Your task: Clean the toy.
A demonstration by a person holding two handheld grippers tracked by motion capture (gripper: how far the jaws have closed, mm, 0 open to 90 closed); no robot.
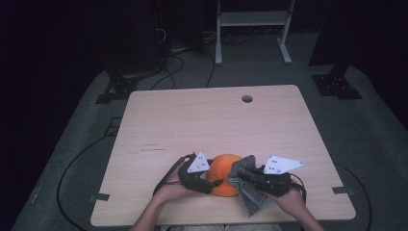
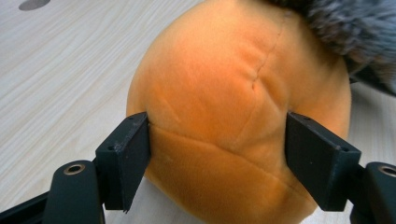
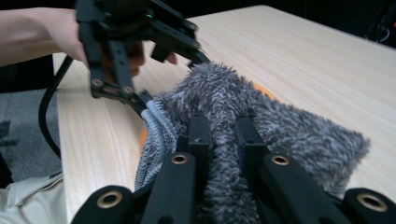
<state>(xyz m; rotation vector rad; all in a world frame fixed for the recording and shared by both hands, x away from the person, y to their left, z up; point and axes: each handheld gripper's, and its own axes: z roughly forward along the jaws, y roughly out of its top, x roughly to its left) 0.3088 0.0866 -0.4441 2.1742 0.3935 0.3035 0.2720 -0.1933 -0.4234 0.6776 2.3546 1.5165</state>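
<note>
A pale wooden surface [image 1: 202, 120] with a round cable hole [image 1: 247, 98] near its far edge stands on grey carpet [image 1: 380, 144]. Beyond the far edge, black cables [image 1: 171, 67] trail across the floor beside a white metal frame [image 1: 252, 29]. The room behind is dark.

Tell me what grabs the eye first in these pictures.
A bright orange plush ball sits near the front edge of the pale wooden table, the one vivid colour in a dim room. The left gripper straddles it, jaws against its sides. From the right, the right gripper pinches a shaggy grey cloth draped against the ball.
</note>
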